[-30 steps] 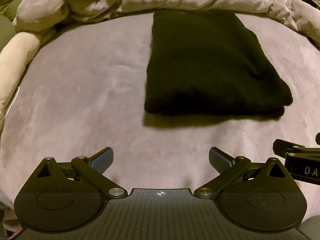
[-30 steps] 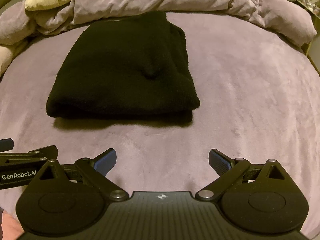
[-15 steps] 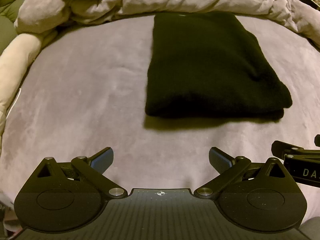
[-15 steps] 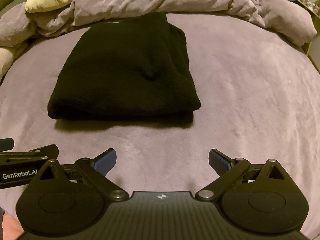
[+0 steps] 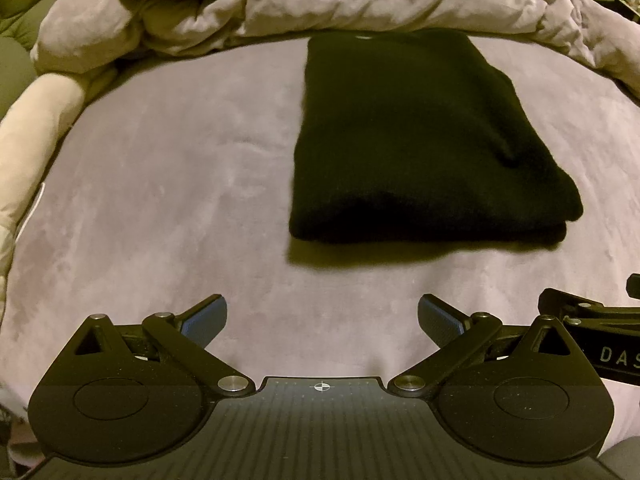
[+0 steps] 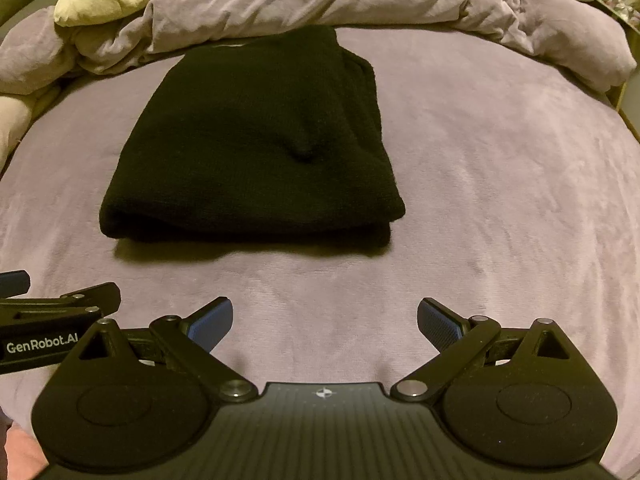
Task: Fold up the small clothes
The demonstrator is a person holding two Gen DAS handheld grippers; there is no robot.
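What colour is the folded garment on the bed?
Black folded knit garment; clearest in the right wrist view.

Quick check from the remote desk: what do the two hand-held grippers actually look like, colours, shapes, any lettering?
Both look alike: the left hand-held gripper and right hand-held gripper are matte black, with two round discs, angled link bars on silver pivot pins, a ribbed centre plate with a crosshair mark, and blue ribbed finger pads. White lettering "GenRobot.AI" shows on the left one's side; "DAS" on the right one's. No cables or sleeves visible.
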